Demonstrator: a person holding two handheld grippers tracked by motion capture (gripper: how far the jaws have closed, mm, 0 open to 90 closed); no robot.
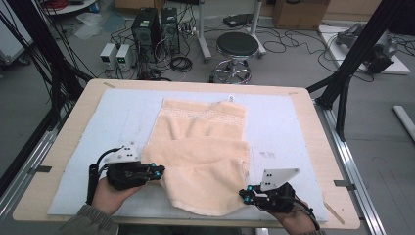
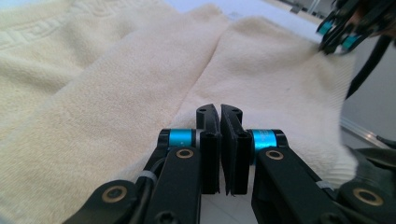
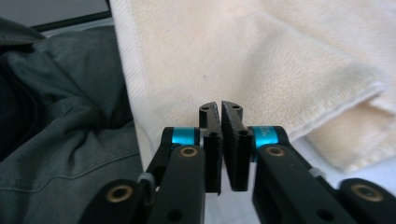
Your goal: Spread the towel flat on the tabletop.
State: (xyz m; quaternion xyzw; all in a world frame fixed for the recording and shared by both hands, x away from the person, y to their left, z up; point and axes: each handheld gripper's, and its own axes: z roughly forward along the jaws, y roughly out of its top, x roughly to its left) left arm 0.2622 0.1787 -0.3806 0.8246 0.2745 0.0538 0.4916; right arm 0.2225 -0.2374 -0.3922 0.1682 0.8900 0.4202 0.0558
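Left gripper (image 1: 157, 171) at towel's (image 1: 205, 156) left edge, jaws closed with only a thin slit, pinching towel edge. Right gripper (image 1: 247, 192) at near right corner, jaws likewise closed on edge. Both hands low, knuckles near table (image 1: 63, 142), grippers pointing inward toward each other. Cream towel partly folded on white mat (image 1: 122, 117), near part lifted. No legible writing; woven key-pattern band along far end.

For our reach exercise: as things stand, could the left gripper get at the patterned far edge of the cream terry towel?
Probably yes. The left gripper, jaws shut, sits at the cream terry towel's near left corner, and nothing stands on the cloth between it and the patterned far edge.
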